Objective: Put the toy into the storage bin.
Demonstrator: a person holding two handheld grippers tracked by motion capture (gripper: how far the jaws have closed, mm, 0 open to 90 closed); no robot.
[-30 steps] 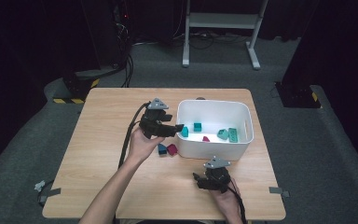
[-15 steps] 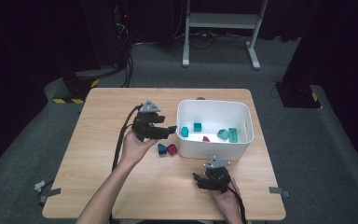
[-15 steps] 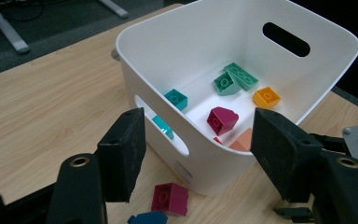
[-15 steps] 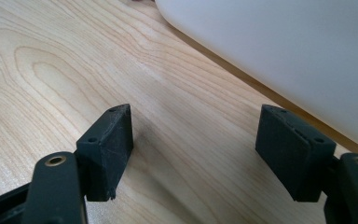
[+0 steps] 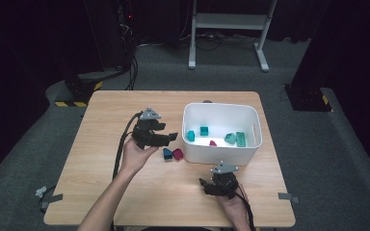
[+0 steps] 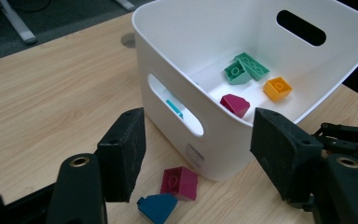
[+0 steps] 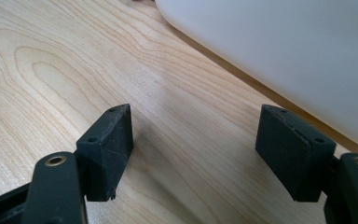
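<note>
**Nearly done: two bricks left beside the bin**

Now, starting at the left of the high view, my left gripper (image 5: pixel 166 137) hangs above the wooden table (image 5: pixel 101 187), jaws pointing toward the white bin (image 5: pixel 219 154). Its jaws stand apart with nothing between them; in the left gripper view I look past both black pads at the bin's near wall and the two bricks lying below.

Just right of that gripper, on the bare wood, sit the blue brick (image 5: pixel 167 153) and the magenta brick (image 5: pixel 178 154), touching or nearly so, and just beside the bin's near wall. In the left gripper view the blue brick (image 6: pixel 157 206) lies nearest me and the magenta brick (image 6: pixel 180 182) sits closer to the bin.

Further right, the bin already holds several pieces: a teal brick (image 5: pixel 191 136), another teal one (image 5: pixel 204 130), a dark red piece (image 6: pixel 235 104), two green bricks (image 6: pixel 245 68) lying together, and an orange brick (image 6: pixel 277 88).

At the right, my right gripper (image 5: pixel 207 185) rests low by the table's near edge, jaws apart and empty, bare wood between them and the bin's wall just ahead.

As I judge it, most of the sorting is finished. What remains is to pick up the blue and magenta bricks and drop them in.
</note>
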